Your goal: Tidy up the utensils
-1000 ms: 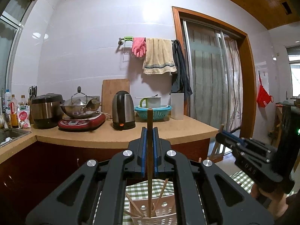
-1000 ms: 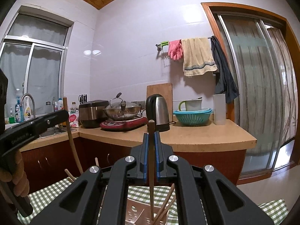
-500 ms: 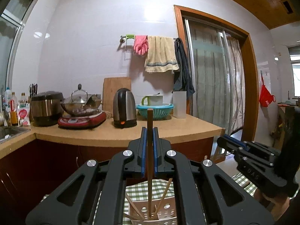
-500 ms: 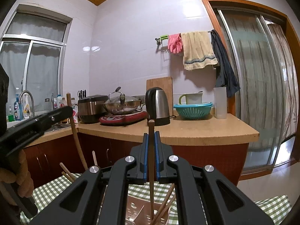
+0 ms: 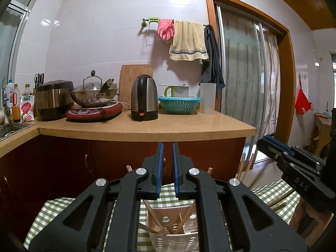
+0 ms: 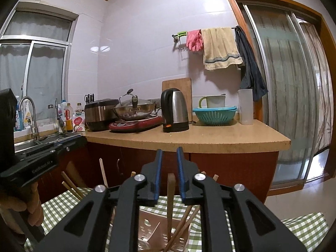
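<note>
**Asker:** Both tongs — what are they doing?

**Describer:** Left gripper (image 5: pixel 166 168) and right gripper (image 6: pixel 168 173) each have their jaws apart and grip nothing. Both hover directly above a white slotted basket (image 5: pixel 175 240) on a green checked cloth (image 5: pixel 50 212).

**Asker:** And the chopsticks?

**Describer:** One chopstick (image 6: pixel 170 201) stands nearly upright in the basket, its top between the right jaws, untouched. Others lean around it. The right gripper seems nearer.

**Asker:** Anything hidden?

**Describer:** The basket's base and the stick count are blocked by the grippers.

Along the tan surface (image 5: pixel 147 129) stand a rice cooker (image 5: pixel 53 99), a lidded wok (image 5: pixel 93 96) on a red hob (image 5: pixel 94 112), a kettle (image 5: pixel 144 97) and a teal colander (image 5: pixel 179 104). Pink gloves (image 5: pixel 166 29) and a towel (image 5: pixel 188 42) hang above.
</note>
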The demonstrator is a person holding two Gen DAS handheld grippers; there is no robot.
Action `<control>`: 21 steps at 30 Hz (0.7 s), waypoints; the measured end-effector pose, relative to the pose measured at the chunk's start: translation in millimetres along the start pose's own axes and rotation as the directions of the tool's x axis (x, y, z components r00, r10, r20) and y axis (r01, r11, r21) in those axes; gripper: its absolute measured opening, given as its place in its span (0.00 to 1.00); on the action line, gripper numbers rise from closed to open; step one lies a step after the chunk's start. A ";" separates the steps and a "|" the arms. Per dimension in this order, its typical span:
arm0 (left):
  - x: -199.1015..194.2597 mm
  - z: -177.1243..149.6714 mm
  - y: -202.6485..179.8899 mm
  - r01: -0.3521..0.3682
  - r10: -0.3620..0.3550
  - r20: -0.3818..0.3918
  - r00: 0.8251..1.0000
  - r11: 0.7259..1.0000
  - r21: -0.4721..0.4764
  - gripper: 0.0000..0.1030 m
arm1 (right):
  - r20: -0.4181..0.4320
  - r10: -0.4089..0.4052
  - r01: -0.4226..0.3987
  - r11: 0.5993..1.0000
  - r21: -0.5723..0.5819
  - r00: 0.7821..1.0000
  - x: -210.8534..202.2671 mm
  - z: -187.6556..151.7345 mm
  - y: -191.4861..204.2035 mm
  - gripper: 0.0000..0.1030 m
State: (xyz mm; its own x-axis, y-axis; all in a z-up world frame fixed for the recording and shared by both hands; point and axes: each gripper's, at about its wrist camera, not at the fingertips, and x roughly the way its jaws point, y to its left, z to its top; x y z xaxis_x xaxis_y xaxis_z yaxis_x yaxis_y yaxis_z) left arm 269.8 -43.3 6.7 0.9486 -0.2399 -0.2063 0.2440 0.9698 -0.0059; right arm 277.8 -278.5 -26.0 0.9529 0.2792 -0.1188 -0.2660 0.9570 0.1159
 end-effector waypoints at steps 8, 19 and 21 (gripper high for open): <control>-4.7 -0.1 0.9 -0.012 0.012 0.010 1.000 1.000 0.005 0.38 | 0.000 -0.002 0.002 1.000 -0.008 1.000 -3.1 0.6 1.7 0.34; -24.9 3.1 -3.7 -0.077 0.075 0.059 0.995 0.997 0.032 0.75 | 0.033 -0.048 0.049 0.999 -0.019 0.998 -23.7 6.4 11.9 0.72; -31.1 3.7 -3.4 -0.094 0.092 0.063 0.994 0.995 0.028 0.80 | 0.030 -0.057 0.058 0.998 -0.016 0.998 -30.2 7.8 13.8 0.76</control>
State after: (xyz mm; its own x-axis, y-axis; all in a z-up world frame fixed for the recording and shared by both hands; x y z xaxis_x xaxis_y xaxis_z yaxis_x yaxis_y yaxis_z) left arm 240.2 -39.3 16.8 0.9779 -0.1518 -0.1439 0.1591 0.9864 0.0406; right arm 246.5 -274.3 -13.2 0.9705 0.2213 -0.0959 -0.2125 0.9727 0.0934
